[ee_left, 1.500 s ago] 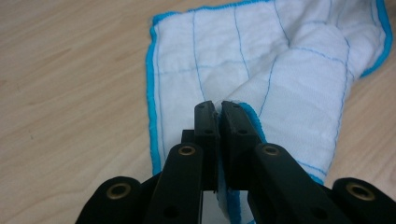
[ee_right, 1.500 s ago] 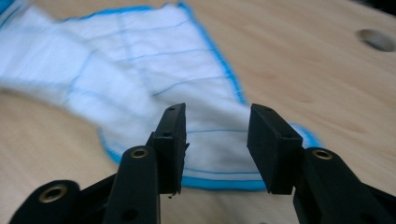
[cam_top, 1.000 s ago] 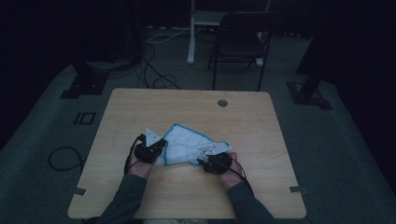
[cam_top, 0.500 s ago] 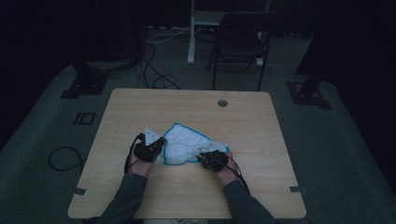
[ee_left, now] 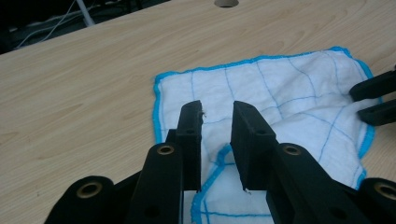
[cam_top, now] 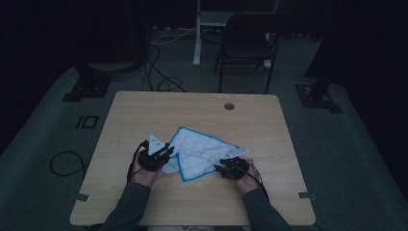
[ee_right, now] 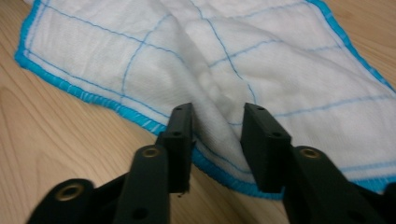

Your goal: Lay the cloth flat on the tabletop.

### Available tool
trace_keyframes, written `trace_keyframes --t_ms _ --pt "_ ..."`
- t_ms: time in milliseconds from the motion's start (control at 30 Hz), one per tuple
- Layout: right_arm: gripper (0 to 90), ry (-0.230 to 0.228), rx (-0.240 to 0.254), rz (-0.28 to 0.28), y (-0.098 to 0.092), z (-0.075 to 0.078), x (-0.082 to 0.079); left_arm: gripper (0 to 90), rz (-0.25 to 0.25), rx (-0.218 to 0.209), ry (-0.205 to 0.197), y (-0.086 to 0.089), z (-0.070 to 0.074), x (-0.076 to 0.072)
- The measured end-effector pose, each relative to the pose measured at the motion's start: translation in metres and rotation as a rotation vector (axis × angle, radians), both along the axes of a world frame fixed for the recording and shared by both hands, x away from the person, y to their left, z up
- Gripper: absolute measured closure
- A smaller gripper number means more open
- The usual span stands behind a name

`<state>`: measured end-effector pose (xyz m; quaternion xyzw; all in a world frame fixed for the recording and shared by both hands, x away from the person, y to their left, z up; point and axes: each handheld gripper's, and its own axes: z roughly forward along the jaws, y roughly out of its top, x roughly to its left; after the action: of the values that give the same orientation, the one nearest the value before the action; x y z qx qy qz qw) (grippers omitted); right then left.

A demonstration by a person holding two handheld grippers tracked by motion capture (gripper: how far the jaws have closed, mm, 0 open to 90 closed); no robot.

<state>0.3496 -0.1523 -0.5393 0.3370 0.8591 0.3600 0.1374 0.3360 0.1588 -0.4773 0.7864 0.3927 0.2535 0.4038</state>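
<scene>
A white cloth (cam_top: 202, 151) with a blue hem and thin blue grid lines lies rumpled on the wooden table (cam_top: 144, 110), partly folded over itself. My left gripper (cam_top: 161, 155) sits at the cloth's left end. In the left gripper view its jaws (ee_left: 217, 109) have just been opening and stand apart over the cloth (ee_left: 280, 88) without pressing it. My right gripper (cam_top: 222, 168) is at the cloth's near right edge. Its jaws (ee_right: 217, 114) have also just been opening, and a raised fold of the cloth (ee_right: 219, 60) runs loose between them.
A round cable hole (cam_top: 229, 106) sits near the table's far edge. Beyond the table stand a dark folding chair (cam_top: 250, 43) and a white post (cam_top: 197, 33). Cables (cam_top: 159, 72) trail on the floor, with black stand feet at both sides.
My right gripper has shifted a little to the right along the cloth's near edge. The left hand has stayed where it was.
</scene>
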Motion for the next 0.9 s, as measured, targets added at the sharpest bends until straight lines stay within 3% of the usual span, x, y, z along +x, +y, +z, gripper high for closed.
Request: trace_keyframes --t_ms 167,300,567,900 --pt "56.8 0.001 -0.022 -0.033 -0.014 0.001 -0.002 73.2 0.013 0.009 0.033 0.000 -0.010 0.006" --pt "51.6 -0.001 -0.022 -0.046 -0.013 0.003 -0.006 73.3 0.020 0.012 0.055 0.000 -0.018 0.010" --pt "42.4 -0.043 0.010 -0.023 0.017 0.007 -0.019 73.0 0.022 0.028 0.100 0.002 -0.032 0.021" --pt "30.0 -0.086 0.020 -0.018 0.052 0.008 -0.019 76.4 -0.010 0.057 0.165 -0.002 -0.052 0.037"
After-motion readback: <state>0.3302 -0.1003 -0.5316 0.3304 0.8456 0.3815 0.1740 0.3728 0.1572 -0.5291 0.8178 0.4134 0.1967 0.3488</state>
